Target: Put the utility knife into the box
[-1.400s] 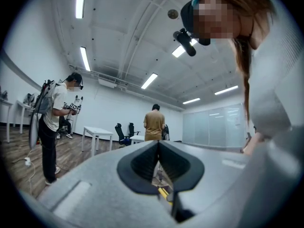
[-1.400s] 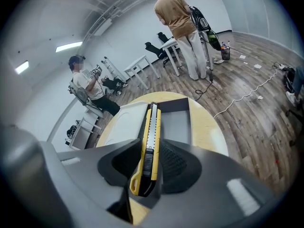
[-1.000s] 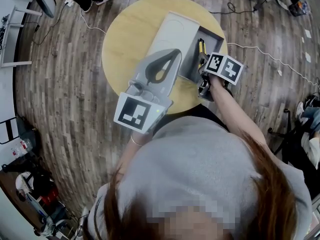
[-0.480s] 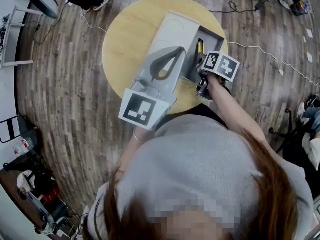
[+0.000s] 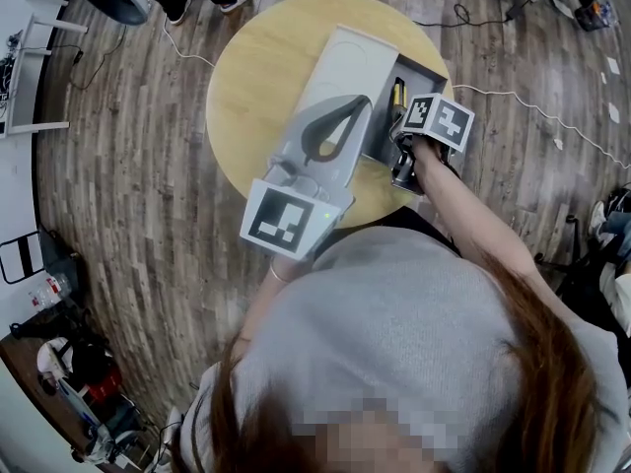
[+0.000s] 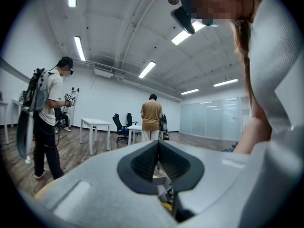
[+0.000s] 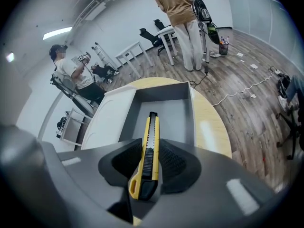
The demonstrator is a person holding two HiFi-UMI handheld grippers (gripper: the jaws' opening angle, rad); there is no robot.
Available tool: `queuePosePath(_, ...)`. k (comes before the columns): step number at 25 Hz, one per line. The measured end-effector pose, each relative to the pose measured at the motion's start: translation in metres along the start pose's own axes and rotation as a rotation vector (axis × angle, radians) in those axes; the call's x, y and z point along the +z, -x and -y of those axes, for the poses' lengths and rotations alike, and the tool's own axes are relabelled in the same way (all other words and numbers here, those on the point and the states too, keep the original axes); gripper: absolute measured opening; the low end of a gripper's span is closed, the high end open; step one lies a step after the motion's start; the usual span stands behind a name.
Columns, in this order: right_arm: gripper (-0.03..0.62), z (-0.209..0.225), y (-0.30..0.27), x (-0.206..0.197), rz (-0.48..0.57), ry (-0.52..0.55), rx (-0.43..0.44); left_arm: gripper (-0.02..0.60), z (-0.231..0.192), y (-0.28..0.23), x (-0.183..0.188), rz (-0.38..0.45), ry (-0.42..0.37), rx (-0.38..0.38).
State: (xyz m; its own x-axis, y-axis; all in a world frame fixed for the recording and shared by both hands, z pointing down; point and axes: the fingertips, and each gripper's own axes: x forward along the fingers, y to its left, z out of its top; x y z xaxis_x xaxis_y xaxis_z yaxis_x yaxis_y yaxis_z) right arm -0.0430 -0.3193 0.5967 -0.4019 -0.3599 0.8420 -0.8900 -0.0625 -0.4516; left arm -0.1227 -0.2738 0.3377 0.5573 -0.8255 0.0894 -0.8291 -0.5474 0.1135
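**Utility knife gripped over the open box**

Utility knife (image 7: 147, 158) sits pinched between the jaws of the right gripper (image 7: 149, 148). Its black butt is back in the jaw throat and its long nose points straight ahead over the open grey box (image 7: 164, 90). Whether the nose touches the box bottom I cannot tell. The knife is yellow along both edges and black at the grip, with a notched metal track down its middle. Left of the jaws, the box's pale lid (image 7: 108, 118) lies opened out flat. The left gripper (image 5: 330, 131) hangs over that lid, beside the right one. Its jaws are pressed together at the tips with nothing between them.

Box and lid rest on a round yellow table (image 5: 251, 77). The table stands on a grey plank floor (image 5: 128, 215) with a white cable (image 5: 532, 111) trailing across it. Beyond the right gripper's tips, further into the room, a person in a tan shirt (image 7: 178, 6) stands by white desks (image 7: 130, 56) and black office chairs (image 7: 149, 34).
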Motion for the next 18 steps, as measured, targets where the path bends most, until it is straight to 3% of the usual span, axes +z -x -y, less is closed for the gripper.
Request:
queuePosePath(6, 0.094, -0.001, -0.011, -0.003, -0.031, 0.000, -0.044, 0.003, -0.003, 0.005, -0.003, 0.012, 0.014, 0.009)
queuePosePath(8, 0.003, 0.000, -0.013, -0.004, -0.035, -0.011, -0.065, 0.003, -0.005, 0.008, -0.002, 0.015, 0.013, 0.015)
queuePosePath(14, 0.002, 0.010, -0.018, -0.001, -0.036, -0.070, -0.088, 0.003, -0.012, 0.009, 0.001, 0.017, 0.008, 0.025)
queuePosePath(18, 0.003, 0.006, -0.014, 0.000, -0.015, -0.049, -0.084, 0.003, -0.013, 0.008, -0.002, 0.012, 0.015, 0.015)
